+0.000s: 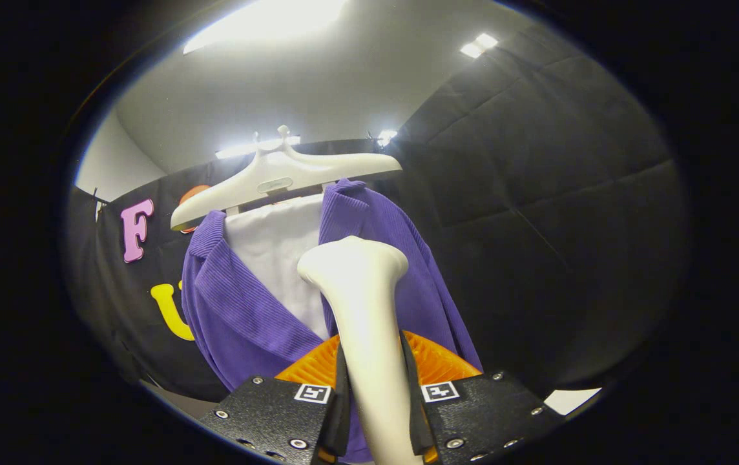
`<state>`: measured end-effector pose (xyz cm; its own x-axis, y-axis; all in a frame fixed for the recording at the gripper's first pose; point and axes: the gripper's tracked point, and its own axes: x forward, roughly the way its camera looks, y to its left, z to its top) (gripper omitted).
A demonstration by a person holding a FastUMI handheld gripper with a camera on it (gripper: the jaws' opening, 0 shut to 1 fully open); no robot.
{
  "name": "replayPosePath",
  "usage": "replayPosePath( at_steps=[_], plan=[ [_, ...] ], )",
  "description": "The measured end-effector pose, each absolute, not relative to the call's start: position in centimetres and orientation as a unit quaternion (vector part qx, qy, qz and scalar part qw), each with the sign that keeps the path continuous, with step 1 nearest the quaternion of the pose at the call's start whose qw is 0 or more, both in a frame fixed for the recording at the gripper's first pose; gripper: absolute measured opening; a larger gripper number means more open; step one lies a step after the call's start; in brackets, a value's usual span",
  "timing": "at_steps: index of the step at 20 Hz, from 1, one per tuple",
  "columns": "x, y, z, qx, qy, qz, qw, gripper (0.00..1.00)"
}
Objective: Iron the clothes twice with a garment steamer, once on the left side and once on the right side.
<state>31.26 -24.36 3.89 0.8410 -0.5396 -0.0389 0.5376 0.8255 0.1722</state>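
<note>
Tongs (374, 413) pinch the steamer (360, 303) handle. Its head sits near the jacket (240, 316) lapel. Risk: handle slips; head snags lapel, pulling jacket off hanger (279, 177).

Gripper (376, 413) clamped, tilted upward

Both fingers (342, 413) press against opposite sides of the garment steamer (363, 310) handle, which runs up between them; the gripper points steeply up toward the ceiling.
</note>
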Motion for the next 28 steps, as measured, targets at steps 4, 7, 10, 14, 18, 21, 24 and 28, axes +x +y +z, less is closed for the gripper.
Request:
replayPosePath(
  at_steps=[4, 7, 10, 14, 18, 21, 24, 28],
  plan=[
    [32.8, -24.2, 2.0, 0.091, 0.007, -0.278, 0.956, 0.36],
    [32.6, -24.4, 0.4, 0.105, 0.015, -0.279, 0.954, 0.37],
    [31.1, -25.2, -2.2, 0.11, 0.033, -0.285, 0.952, 0.37],
    [29.1, -26.2, -6.4, 0.108, 0.073, -0.296, 0.946, 0.37],
    [27.6, -26.8, -9.9, 0.103, 0.11, -0.304, 0.941, 0.37],
    [26.7, -26.8, -11.7, 0.109, 0.12, -0.304, 0.939, 0.37],
    [25.7, -27.0, -13.8, 0.108, 0.138, -0.308, 0.935, 0.37],
    [24.5, -27.4, -15.7, 0.099, 0.157, -0.309, 0.933, 0.37]
  ],
)
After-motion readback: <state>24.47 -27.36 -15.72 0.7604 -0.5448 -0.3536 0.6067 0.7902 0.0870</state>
